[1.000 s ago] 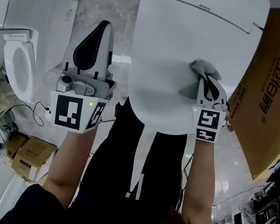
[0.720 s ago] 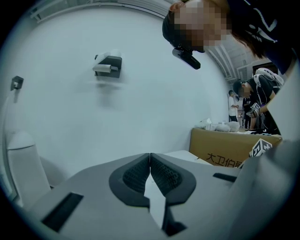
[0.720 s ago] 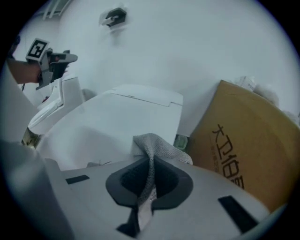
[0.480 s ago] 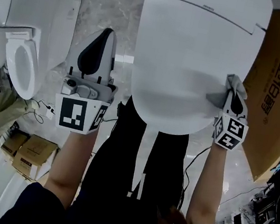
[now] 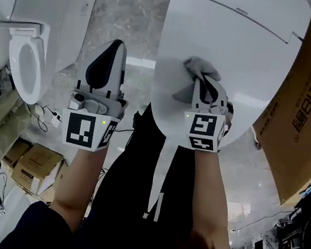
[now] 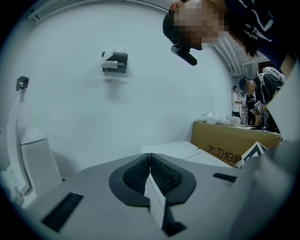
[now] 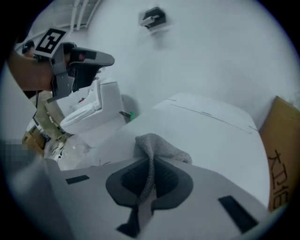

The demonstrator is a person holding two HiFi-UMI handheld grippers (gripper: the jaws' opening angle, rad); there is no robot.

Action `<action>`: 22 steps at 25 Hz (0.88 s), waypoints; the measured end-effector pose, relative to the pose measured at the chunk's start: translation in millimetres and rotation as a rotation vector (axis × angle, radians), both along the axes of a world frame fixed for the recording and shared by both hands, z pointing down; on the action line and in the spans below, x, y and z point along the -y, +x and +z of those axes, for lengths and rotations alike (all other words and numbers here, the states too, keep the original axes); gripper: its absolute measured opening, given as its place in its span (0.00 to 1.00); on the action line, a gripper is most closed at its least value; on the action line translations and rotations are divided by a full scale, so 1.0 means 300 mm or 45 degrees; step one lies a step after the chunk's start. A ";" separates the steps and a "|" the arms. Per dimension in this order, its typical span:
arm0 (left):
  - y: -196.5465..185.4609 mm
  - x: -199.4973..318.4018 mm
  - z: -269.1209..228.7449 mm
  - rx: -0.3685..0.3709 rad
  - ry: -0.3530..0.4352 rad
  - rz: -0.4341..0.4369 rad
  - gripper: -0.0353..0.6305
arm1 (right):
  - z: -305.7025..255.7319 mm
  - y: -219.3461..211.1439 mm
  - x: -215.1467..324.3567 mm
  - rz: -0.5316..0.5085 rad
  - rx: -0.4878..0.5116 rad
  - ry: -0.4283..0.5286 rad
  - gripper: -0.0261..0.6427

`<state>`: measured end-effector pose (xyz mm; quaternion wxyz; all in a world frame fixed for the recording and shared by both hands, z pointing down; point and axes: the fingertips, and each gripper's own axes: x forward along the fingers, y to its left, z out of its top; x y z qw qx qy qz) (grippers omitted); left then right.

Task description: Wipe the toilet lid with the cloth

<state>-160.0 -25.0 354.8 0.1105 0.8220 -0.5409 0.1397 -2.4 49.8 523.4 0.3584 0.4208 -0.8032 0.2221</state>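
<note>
The cloth (image 7: pixel 158 149) is a grey, knitted-looking rag bunched into a soft fold (its weave shows best in the right gripper view). The right gripper (image 5: pixel 200 86) pinches it between its jaws and holds it against the glossy white toilet lid (image 5: pixel 249 66), in the upper centre of the head view. The left gripper (image 5: pixel 114 48), jaws pressed together on nothing, hangs left of the lid. A cardboard box (image 5: pixel 306 112) fills the right edge.
</note>
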 end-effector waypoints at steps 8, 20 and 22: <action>-0.039 0.001 0.000 0.020 0.002 -0.012 0.09 | -0.002 -0.342 0.011 -0.340 0.056 -0.012 0.08; -0.027 -0.002 0.005 0.018 -0.002 0.013 0.09 | 0.012 0.232 -0.107 -0.049 -0.098 -0.004 0.08; -0.020 -0.005 0.004 0.016 -0.001 0.021 0.09 | 0.012 0.389 -0.124 0.058 -0.167 -0.004 0.08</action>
